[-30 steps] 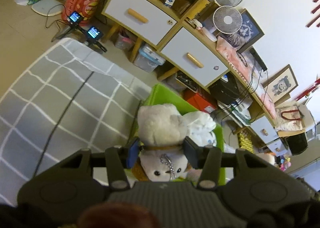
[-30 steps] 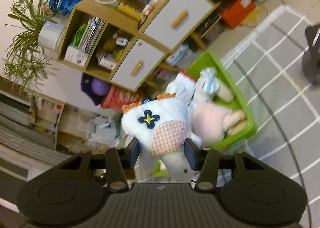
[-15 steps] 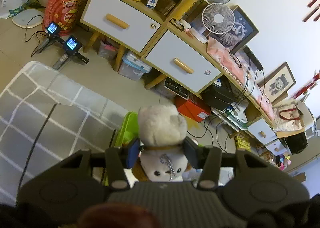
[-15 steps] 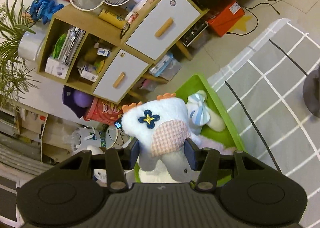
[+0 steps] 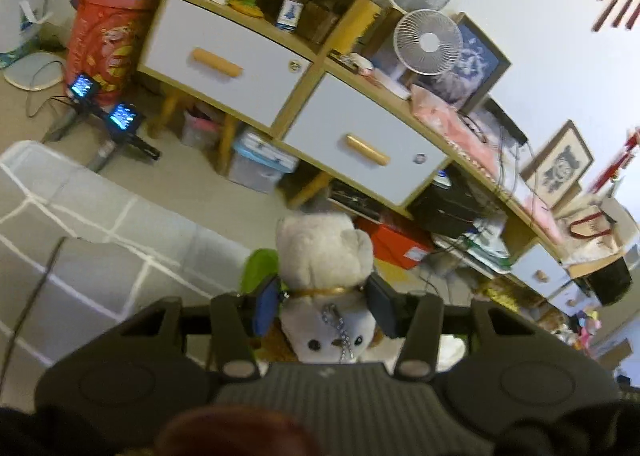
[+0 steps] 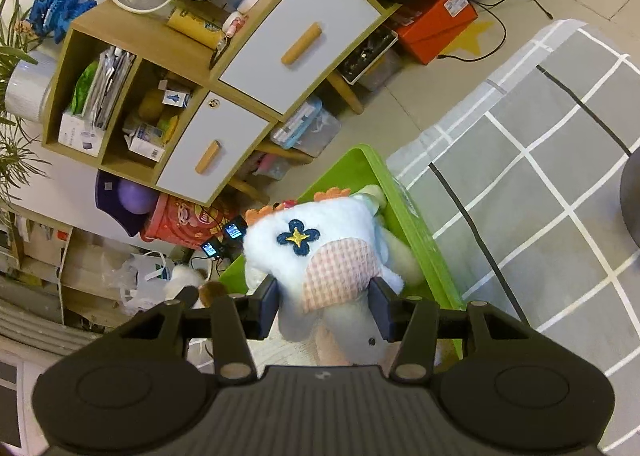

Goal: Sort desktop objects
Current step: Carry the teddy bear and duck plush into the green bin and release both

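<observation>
My left gripper (image 5: 322, 306) is shut on a cream plush bear (image 5: 324, 256) with a gold collar and a bead chain, held upside down above the far end of a green bin (image 5: 260, 268). My right gripper (image 6: 326, 302) is shut on a white plush toy (image 6: 316, 244) with a blue flower patch and a pink checked patch, held over the green bin (image 6: 416, 223). Other soft toys lie in the bin under it, mostly hidden.
The bin sits at the edge of a table with a grey checked cloth (image 6: 560, 191). Beyond it stand a wooden cabinet with white drawers (image 5: 260, 67), two small fans (image 5: 428, 41), a red drum (image 5: 104, 43) and an orange box (image 5: 396, 244) on the floor.
Both grippers have risen and tilted with their toys. The bin has slipped lower in both views and more of the floor and cabinet shows. Both grips are unchanged.
</observation>
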Motion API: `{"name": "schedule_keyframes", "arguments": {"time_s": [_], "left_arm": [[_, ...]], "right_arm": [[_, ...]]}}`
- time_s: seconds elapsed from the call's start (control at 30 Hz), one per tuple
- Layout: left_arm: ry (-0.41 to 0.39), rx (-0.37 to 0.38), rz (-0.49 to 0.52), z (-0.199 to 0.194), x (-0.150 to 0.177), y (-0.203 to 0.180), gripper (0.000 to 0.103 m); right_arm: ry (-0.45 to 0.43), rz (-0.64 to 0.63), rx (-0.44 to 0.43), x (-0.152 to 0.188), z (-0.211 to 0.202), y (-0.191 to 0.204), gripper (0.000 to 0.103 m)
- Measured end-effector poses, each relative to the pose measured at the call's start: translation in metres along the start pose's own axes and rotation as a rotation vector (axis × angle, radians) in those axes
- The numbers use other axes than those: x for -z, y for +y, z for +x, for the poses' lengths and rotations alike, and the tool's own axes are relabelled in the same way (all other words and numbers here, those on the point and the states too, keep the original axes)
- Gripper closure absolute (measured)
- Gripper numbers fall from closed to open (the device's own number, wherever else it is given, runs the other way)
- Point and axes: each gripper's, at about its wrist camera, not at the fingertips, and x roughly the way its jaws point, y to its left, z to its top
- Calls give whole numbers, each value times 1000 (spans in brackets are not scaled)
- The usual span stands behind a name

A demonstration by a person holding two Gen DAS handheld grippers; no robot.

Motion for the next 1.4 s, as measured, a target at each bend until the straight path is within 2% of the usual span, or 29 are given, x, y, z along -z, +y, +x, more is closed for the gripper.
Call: {"name": "schedule_keyframes", "arguments": {"time_s": [0.23,0.43,0.5,0.73,0.97,1.23,1.37,1.4], "left_arm": [[-11,-18,18,7,5,2,57],[91,-29,-65,3,-5,9,58],[92,-46,-52,4,-2,9,58],[116,-30,-28,12,8,4,59],[93,-26,-15,11,9,0,56],[76,-40,-47,7,5,4,36],[74,-29,-46,3,3,0,13],[72,-36,-40,2,3,-1,12]], "right_arm": [[21,-17,44,4,14,-7,53],[25,-19,43,5,13,-11,53],[26,-12,40,4,13,-12,53],[32,-2,40,6,14,-15,53],[37,4,36,6,14,-15,53],[37,13,35,5,12,-15,48],[36,32,33,3,9,-15,39],[35,35,32,3,8,-14,38]]}}
